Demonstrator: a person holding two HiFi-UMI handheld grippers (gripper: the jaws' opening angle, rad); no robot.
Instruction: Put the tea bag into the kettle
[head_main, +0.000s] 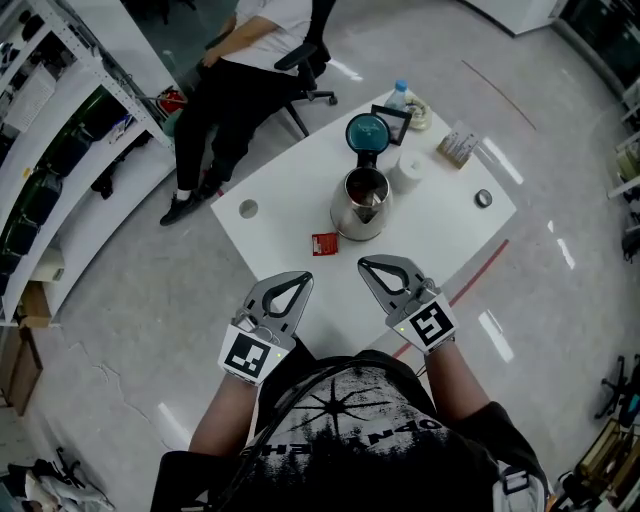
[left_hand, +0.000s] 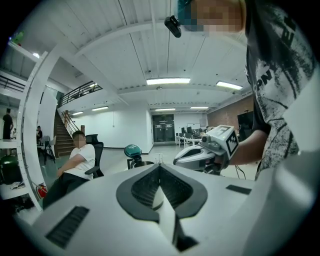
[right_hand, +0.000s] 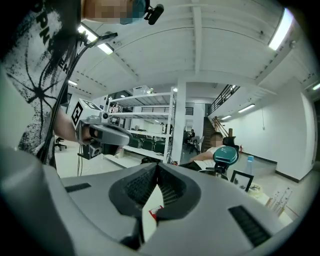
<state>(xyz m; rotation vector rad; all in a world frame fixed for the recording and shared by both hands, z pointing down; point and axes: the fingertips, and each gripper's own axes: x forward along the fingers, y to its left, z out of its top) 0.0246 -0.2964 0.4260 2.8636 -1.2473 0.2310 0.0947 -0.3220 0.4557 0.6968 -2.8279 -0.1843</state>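
Observation:
A steel kettle (head_main: 362, 205) stands mid-table with its teal lid (head_main: 367, 131) tipped open behind it. A red tea bag (head_main: 324, 243) lies flat on the white table (head_main: 290, 190), just left of the kettle's base. Both grippers hover over the near table edge, short of the tea bag. The left gripper (head_main: 301, 280) is shut and holds nothing. The right gripper (head_main: 365, 265) is also shut and empty. In the right gripper view the tea bag (right_hand: 155, 214) shows low between the closed jaws, and the teal lid (right_hand: 225, 155) lies ahead to the right. In the left gripper view the teal lid (left_hand: 133, 150) lies ahead.
Behind the kettle are a black picture frame (head_main: 392, 122), a water bottle (head_main: 400, 95), a white cup (head_main: 408, 167) and a small box (head_main: 458, 147). A small round object (head_main: 483, 198) lies at the right. A person sits on an office chair (head_main: 305, 60) at the table's far side. Shelving (head_main: 60, 150) lines the left.

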